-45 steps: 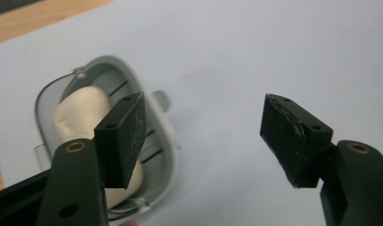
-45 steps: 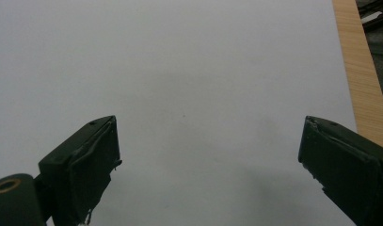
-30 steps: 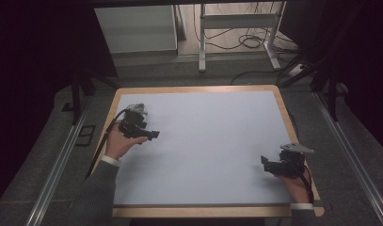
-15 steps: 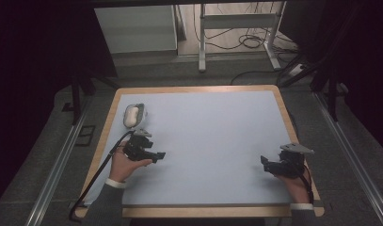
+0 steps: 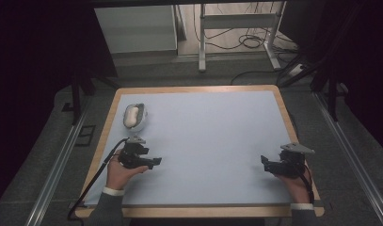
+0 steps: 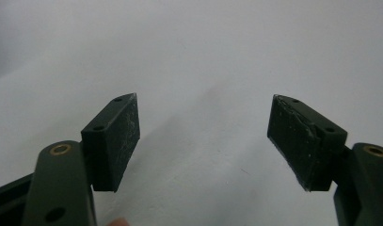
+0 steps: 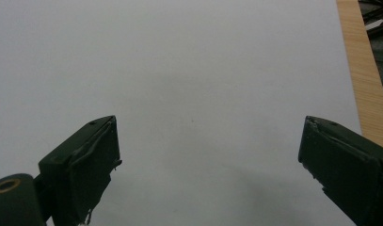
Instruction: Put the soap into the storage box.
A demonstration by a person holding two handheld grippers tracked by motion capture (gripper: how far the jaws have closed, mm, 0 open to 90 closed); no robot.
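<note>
Lying at the far left of the worktop [image 5: 217,141], the pale mouse-like object [image 5: 133,117] sits beyond the left claw [image 5: 151,162], its long axis running away from the person. That claw has just been opening and holds nothing (pads wide apart over bare surface). The right claw [image 5: 265,162], also agape and empty, is well apart, so the left is the nearer.
</note>
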